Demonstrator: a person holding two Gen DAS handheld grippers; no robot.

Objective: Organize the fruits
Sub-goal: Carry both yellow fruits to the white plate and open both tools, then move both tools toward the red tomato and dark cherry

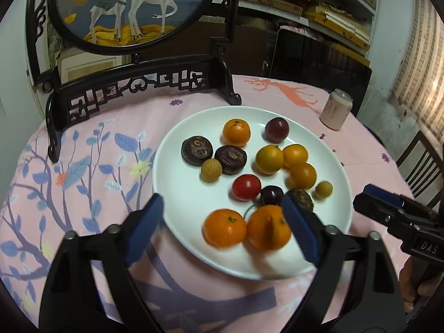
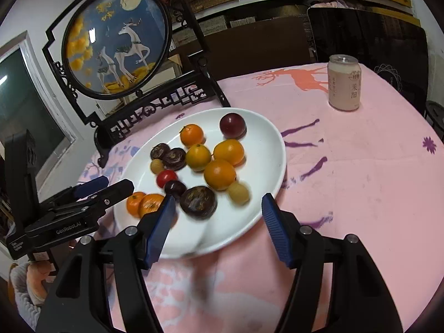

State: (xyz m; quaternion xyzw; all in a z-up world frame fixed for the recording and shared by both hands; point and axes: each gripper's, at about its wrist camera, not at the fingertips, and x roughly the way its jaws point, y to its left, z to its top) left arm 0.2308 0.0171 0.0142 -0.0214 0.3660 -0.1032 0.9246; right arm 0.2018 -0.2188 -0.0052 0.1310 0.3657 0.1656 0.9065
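A white plate [image 1: 188, 202] [image 2: 266, 144] on the pink tablecloth holds several fruits. Among them are mandarins [image 1: 224, 227], yellow-orange round fruits [image 1: 295, 155], a dark plum [image 1: 276, 129], a red tomato [image 1: 246, 187], a cherry [image 1: 271, 195], pale longans [image 1: 211, 169] and dark brown water chestnuts [image 1: 197, 149]. My left gripper [image 1: 222, 205] hangs open over the plate's near edge, with nothing pressed between its blue pads. The right gripper [image 2: 218, 201] is also open above the plate's near rim, and a water chestnut [image 2: 198, 202] lies just beyond it. Each gripper appears in the other's view, at the plate's side.
A round deer picture in a black carved stand [image 1: 116, 8] [image 2: 116, 44] rises behind the plate. A pale drink can [image 1: 335, 108] [image 2: 344, 83] stands at the back right. Bare pink cloth [image 2: 360, 180] lies to the right of the plate. A chair back [image 1: 416, 161] is past the table edge.
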